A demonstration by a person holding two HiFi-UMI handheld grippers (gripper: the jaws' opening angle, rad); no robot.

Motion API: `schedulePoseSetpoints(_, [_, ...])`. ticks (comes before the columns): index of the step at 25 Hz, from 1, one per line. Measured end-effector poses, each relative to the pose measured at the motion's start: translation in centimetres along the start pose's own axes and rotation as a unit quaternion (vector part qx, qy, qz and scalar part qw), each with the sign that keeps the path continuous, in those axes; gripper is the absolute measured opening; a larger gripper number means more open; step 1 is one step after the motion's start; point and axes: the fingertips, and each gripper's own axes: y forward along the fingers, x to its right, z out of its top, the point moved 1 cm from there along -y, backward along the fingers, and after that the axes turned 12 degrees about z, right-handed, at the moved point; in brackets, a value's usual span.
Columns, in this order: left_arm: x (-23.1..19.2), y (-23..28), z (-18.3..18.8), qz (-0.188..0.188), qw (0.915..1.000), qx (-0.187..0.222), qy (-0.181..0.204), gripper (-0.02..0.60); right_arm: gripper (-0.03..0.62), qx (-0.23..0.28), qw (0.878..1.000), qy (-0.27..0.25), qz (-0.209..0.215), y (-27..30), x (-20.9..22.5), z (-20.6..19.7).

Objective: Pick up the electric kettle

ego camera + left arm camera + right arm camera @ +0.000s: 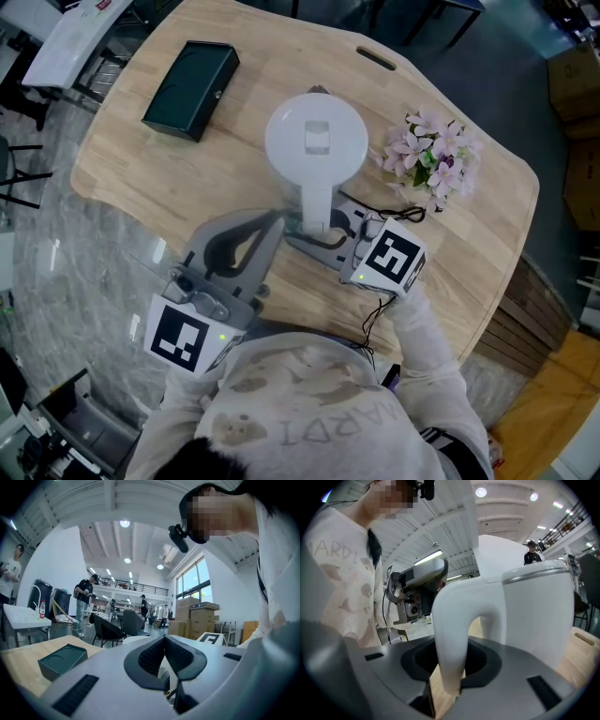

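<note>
A person in a pale printed sweatshirt [309, 422] leans over a light wooden table [141, 178], a handheld gripper in each hand. The left gripper [274, 223], nearest on the left with its square-marker cube at the table's edge, has its jaws closed together with nothing between them; its tips point toward the kettle's handle from just beside it. The right gripper [450, 670] is clamped narrowly on the lower part of the white handle [454, 634] of the electric kettle [316, 141], the dark pads pressing on both sides. The white kettle, lid closed, stands over the middle of the table; whether its base touches the wood cannot be told. Beyond it to the right lies a bunch of pink flowers [431, 155], and to the far left, well apart, a dark green box [190, 89].
</note>
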Motion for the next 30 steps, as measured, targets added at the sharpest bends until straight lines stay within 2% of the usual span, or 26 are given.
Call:
schedulePoseSetpoints(10, [-0.7, -1.0, 0.7, 0.024, 0.9996, 0.004, 0.013, 0.008, 0.112, 0.024, 0.998, -0.05, -0.019, 0.7, 0.5, 1.5])
schedulePoseSetpoints(17, [-1.3, -2.0, 1.3, 0.039, 0.999, 0.007, 0.021, 0.008, 0.114, 0.032, 0.998, -0.045, -0.03, 0.6, 0.6, 2.3])
schedulePoseSetpoints(23, [-1.0, -2.6, 2.2, 0.039, 0.9988, 0.016, 0.025, 0.008, 0.114, 0.045, 0.997, -0.055, -0.04, -0.3, -0.6, 4.4])
schedulePoseSetpoints(30, [1.3, -3.8, 3.6, 0.023, 0.9986, 0.036, 0.032, 0.008, 0.114, 0.073, 0.992, -0.075, -0.065, -2.6, -3.7, 7.4])
